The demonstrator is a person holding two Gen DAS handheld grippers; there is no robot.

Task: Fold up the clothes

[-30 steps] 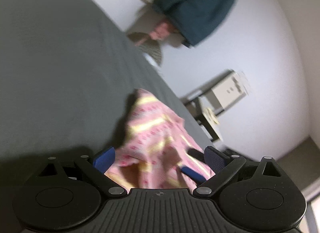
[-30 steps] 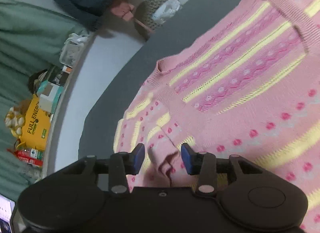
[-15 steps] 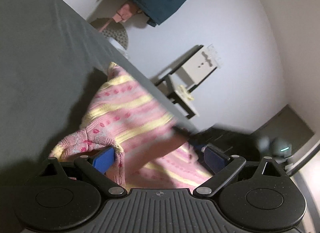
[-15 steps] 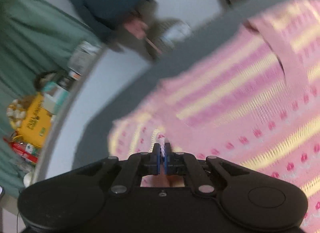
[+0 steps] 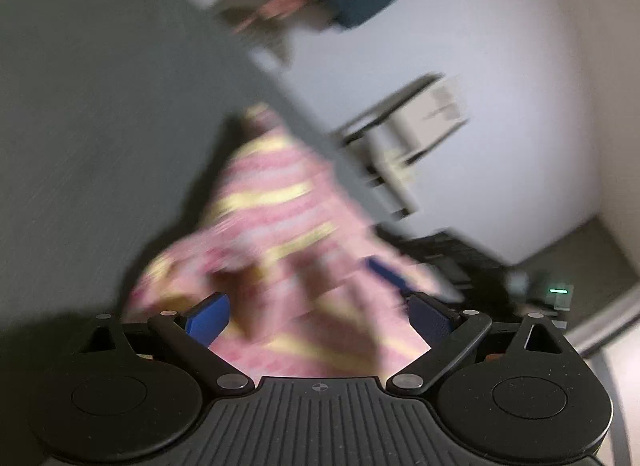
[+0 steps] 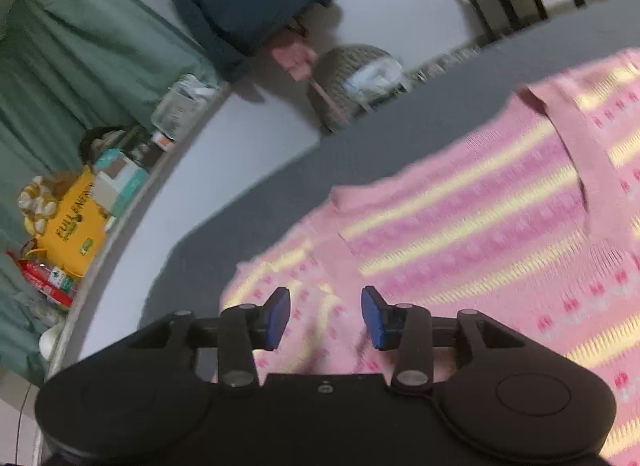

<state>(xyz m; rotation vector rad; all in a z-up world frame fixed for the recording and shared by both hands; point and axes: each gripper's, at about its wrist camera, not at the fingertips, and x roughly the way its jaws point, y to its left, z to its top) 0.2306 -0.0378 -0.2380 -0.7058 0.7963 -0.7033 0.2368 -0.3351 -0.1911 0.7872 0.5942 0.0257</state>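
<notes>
Sweater (image 6: 480, 225) flat on grey surface (image 6: 360, 153) — right gripper (image 6: 326, 316) opening, seemingly empty.

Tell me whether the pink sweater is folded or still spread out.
Mostly spread. The pink sweater lies flat on the grey surface, neckline showing; only its near sleeve looks bunched by the right gripper, whose jaws are opening.

The left black two-finger gripper with blue pads (image 5: 318, 316) is angled a little downward, its jaws standing wide apart with neither pad pressing on anything. The right black two-finger gripper with blue pads (image 6: 325, 316) also tilts downward; its jaws are opening, the pads parted by a clear gap and gripping nothing.
</notes>
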